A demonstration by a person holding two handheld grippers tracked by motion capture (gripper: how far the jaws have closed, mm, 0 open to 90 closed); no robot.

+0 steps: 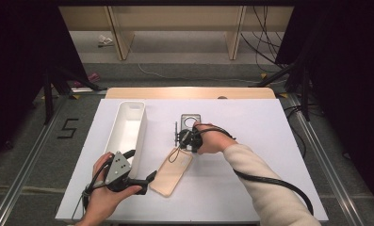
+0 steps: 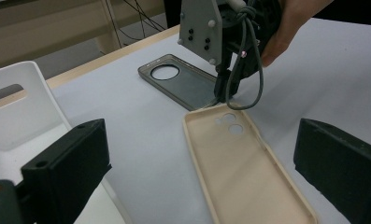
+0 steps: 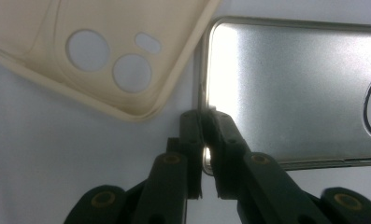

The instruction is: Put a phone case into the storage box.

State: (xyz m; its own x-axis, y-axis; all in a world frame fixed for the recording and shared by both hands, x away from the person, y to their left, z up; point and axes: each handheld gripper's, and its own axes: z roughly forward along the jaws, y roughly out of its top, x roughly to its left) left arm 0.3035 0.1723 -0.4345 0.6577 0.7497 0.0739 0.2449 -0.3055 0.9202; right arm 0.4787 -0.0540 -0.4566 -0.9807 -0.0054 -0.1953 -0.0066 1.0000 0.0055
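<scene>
In the right gripper view we see the grey phone case (image 3: 290, 88) run off the right edge, so part of its round hole is cut off. The tan phone case (image 3: 80, 51) runs off the top and left. In the high view, the right gripper (image 1: 187, 138) hides the grey case's near end
</scene>
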